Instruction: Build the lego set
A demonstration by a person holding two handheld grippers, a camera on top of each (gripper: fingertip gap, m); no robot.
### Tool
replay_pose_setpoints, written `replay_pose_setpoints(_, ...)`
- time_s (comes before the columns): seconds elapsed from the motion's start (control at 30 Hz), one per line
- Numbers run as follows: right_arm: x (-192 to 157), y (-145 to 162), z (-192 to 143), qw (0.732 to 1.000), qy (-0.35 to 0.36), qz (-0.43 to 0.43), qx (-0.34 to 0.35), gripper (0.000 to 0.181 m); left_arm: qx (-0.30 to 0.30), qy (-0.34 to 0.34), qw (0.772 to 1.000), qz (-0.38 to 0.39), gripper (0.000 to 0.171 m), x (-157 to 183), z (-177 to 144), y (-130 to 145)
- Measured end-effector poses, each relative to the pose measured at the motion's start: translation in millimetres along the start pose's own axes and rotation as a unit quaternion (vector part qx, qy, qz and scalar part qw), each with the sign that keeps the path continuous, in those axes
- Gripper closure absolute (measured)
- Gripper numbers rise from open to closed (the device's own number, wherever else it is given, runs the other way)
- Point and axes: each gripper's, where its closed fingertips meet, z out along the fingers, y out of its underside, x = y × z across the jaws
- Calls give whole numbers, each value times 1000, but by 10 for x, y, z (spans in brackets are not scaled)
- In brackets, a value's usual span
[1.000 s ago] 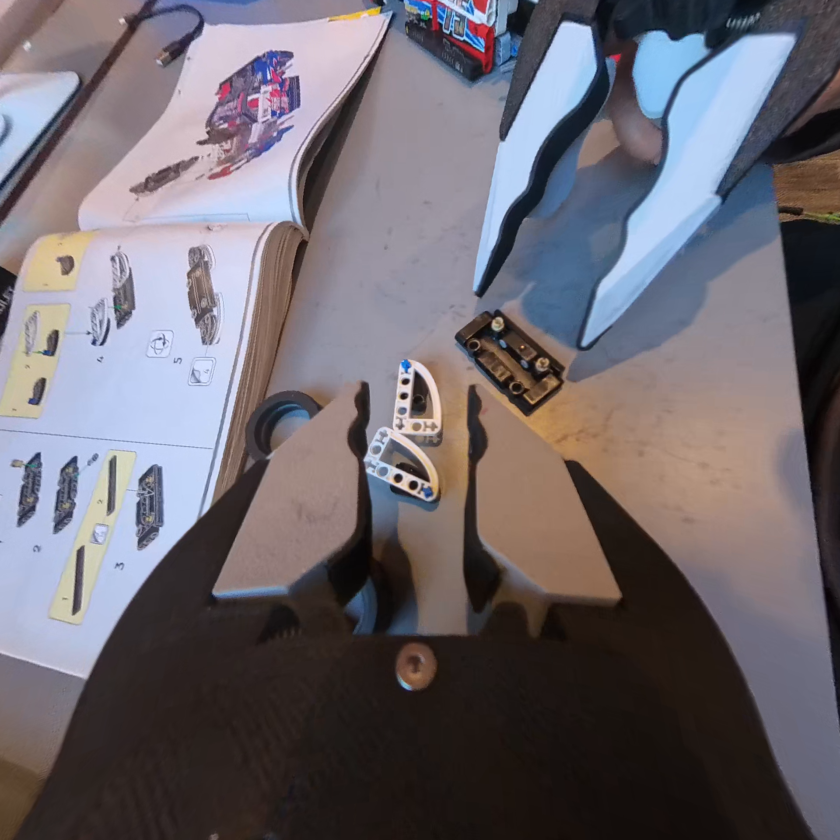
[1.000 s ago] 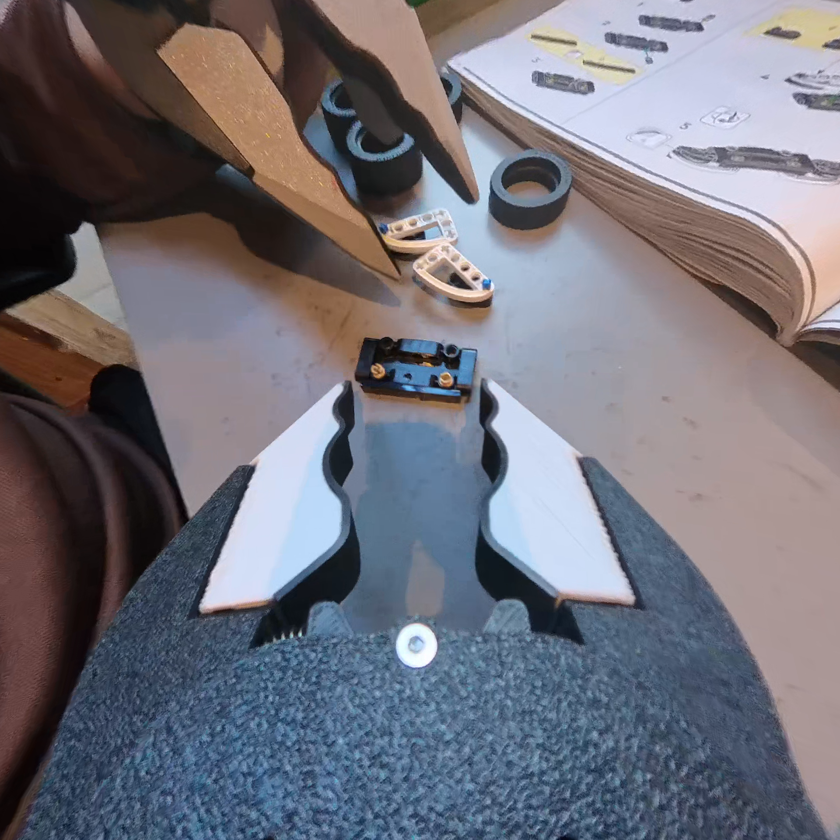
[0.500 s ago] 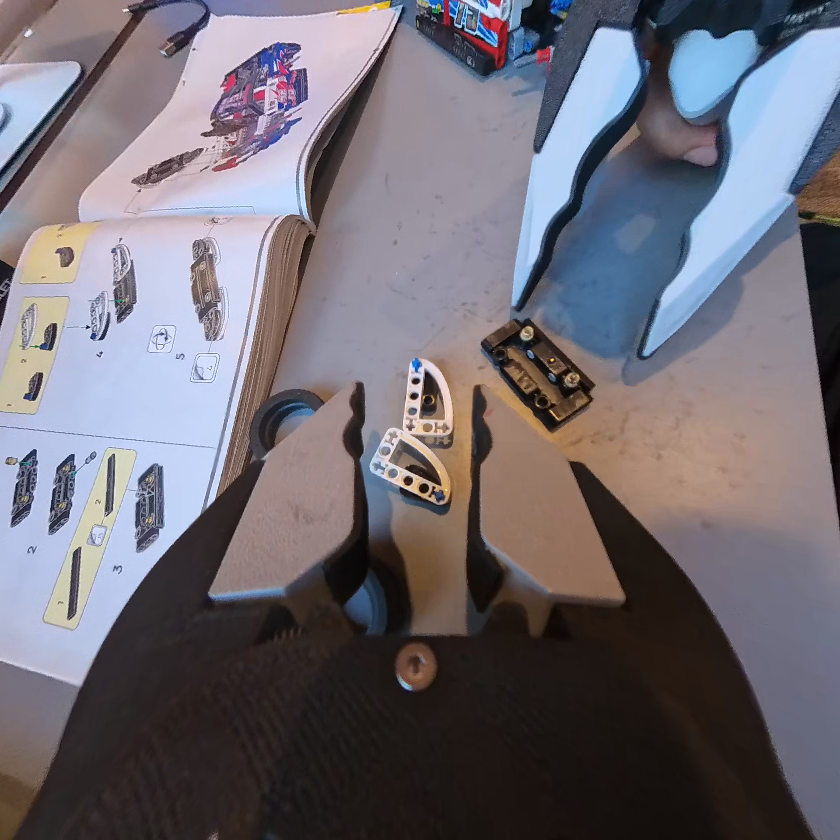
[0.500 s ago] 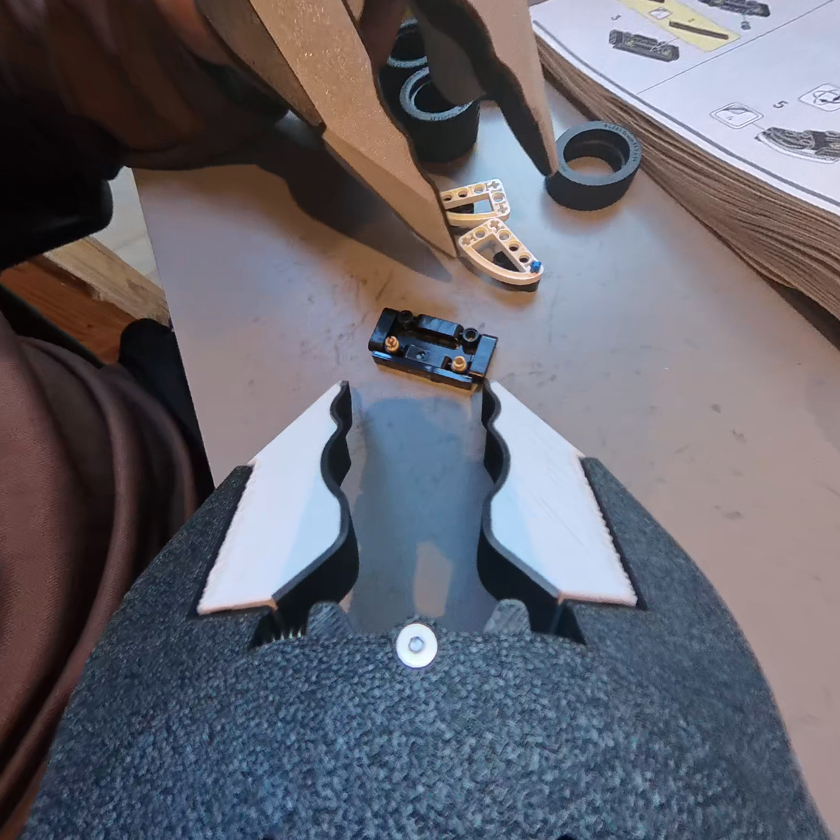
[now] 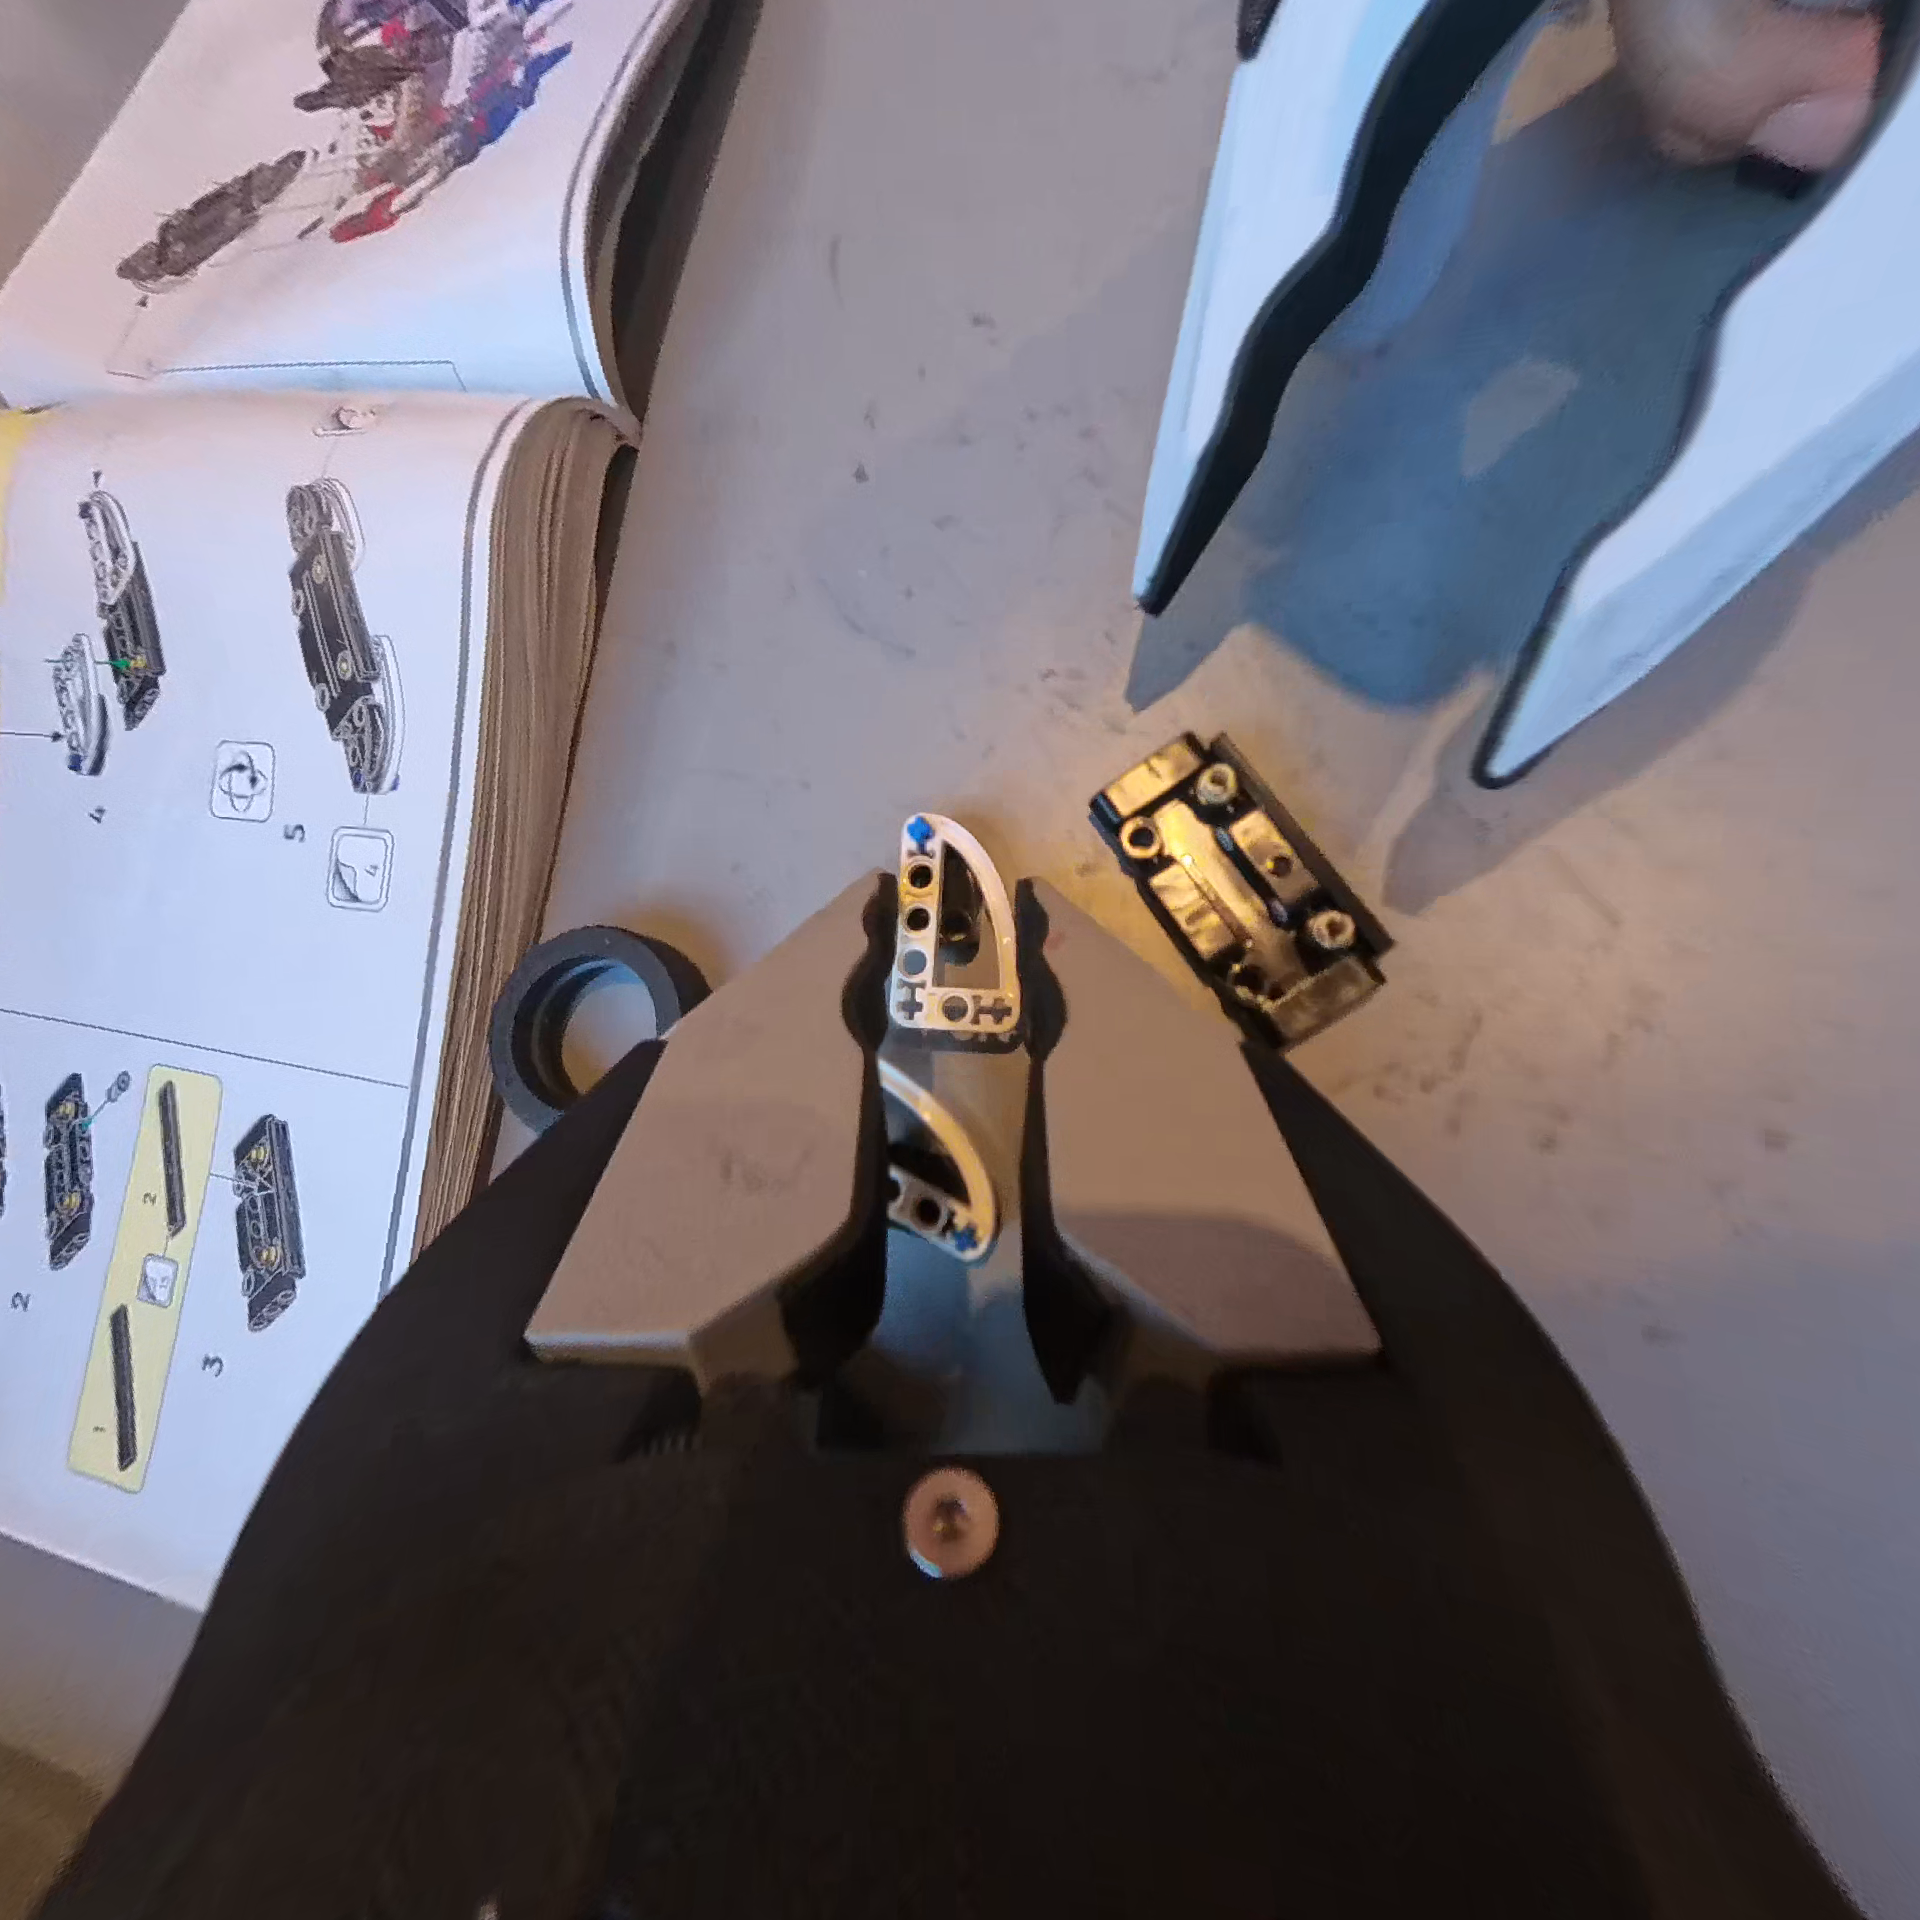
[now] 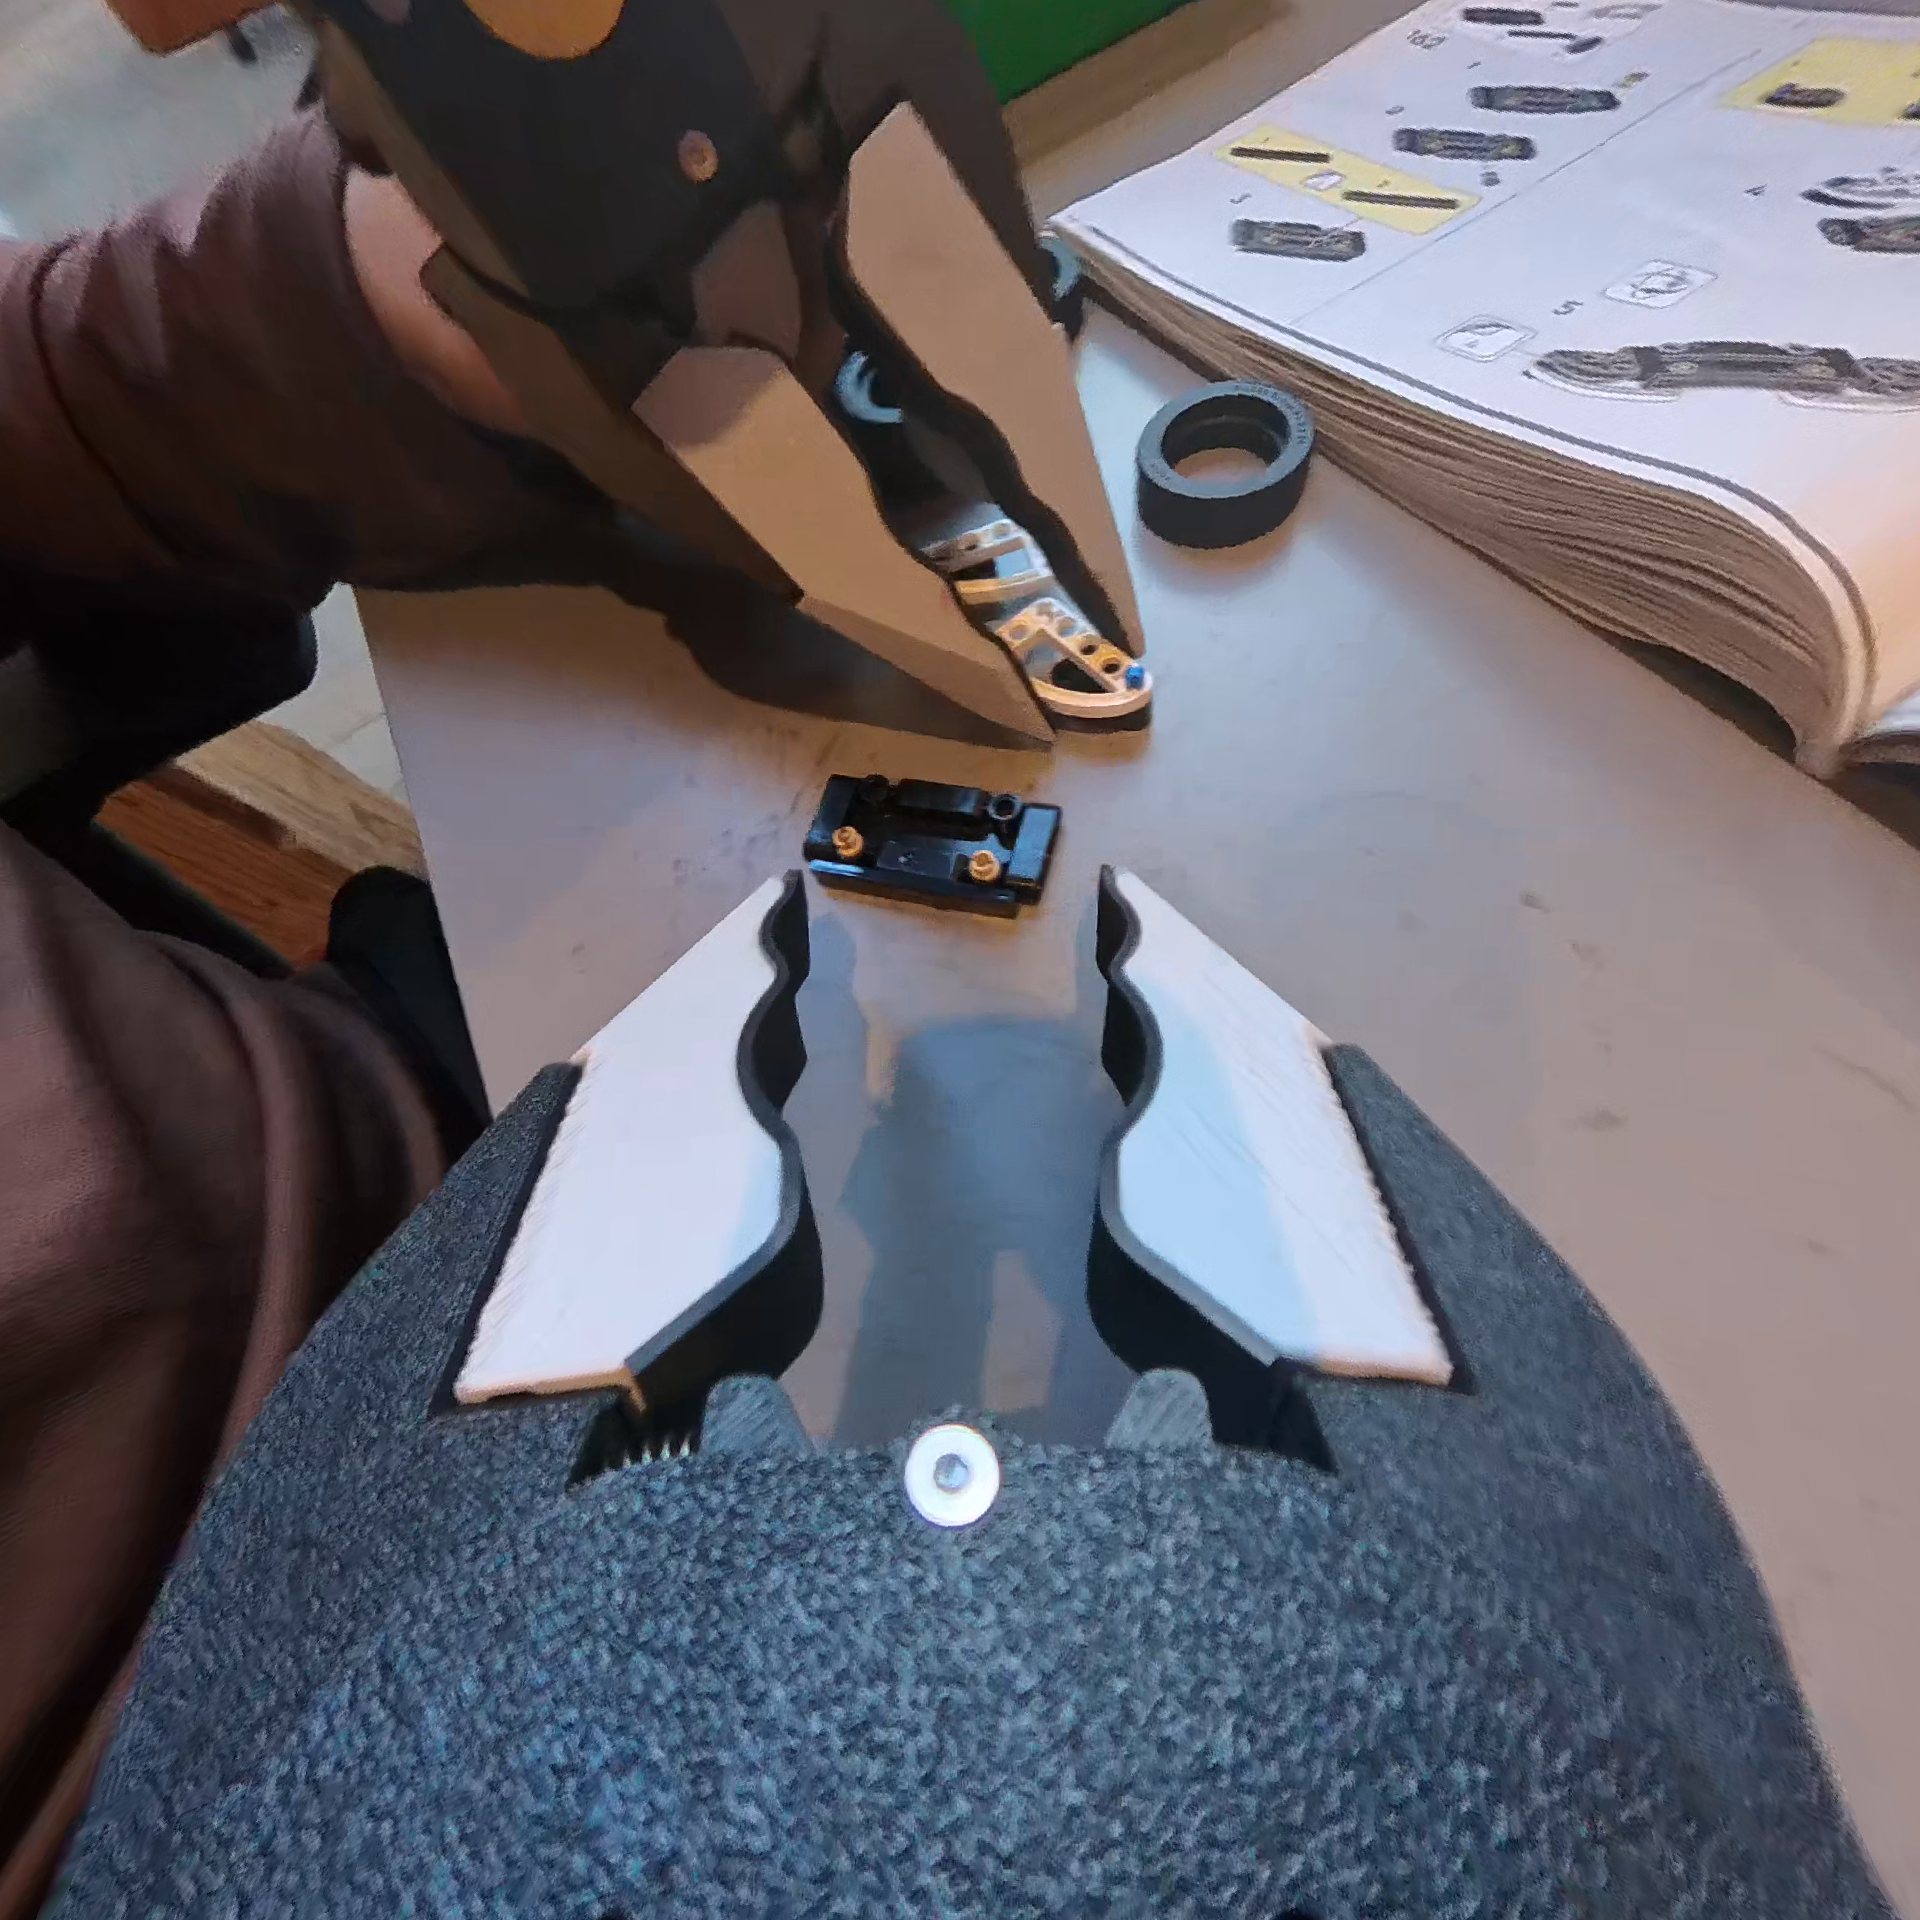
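Observation:
My left gripper (image 5: 949,896) has its grey fingers closed onto a white curved lego panel (image 5: 951,935) that lies flat on the table (image 5: 831,540). A second white panel (image 5: 935,1174) lies further back between the fingers. A black lego assembly (image 5: 1236,914) with tan pins lies just to the right. My right gripper (image 6: 951,881) is open and empty, its white fingers hovering just short of the black assembly (image 6: 935,847). The right wrist view shows the left gripper (image 6: 1086,688) with its tips down on the table around the white panel (image 6: 1091,698). The right gripper (image 5: 1325,686) also shows in the left wrist view.
An open instruction book (image 5: 260,831) lies left of the parts, also in the right wrist view (image 6: 1558,364). A black tyre (image 5: 582,1023) sits beside its edge (image 6: 1226,473). More tyres are partly hidden behind the left gripper. A person's sleeve (image 6: 156,520) is at the left. There is about 7 cm between the tips of the two grippers. Between my left fingertips and the open instruction book (image 5: 260,831) there is roughly 12 cm. Look for it in the right wrist view (image 6: 1594,286) too.
My left gripper has moved forward and down over the two white panels and its jaws have narrowed around the farther one. The right gripper has held open near the black assembly.

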Motion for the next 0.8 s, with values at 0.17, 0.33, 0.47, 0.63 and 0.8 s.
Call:
replay_pose_setpoints(0.17,159,-110,-140,995,8,92,33,133,77,-71,994,17,152,-37,-123,-388)
replay_pose_setpoints(0.33,189,-394,-347,972,-44,201,115,144,149,-147,974,86,152,112,-314,-758)
replay_pose_setpoints(0.47,121,-480,-391,961,-77,229,136,143,174,-184,958,132,152,269,-373,-852)
replay_pose_setpoints(0.63,47,-451,-308,970,-73,202,113,163,183,-163,962,118,152,356,-339,-885)
replay_pose_setpoints(0.8,50,-520,-318,973,-69,188,115,166,204,-131,968,67,150,322,-403,-904)
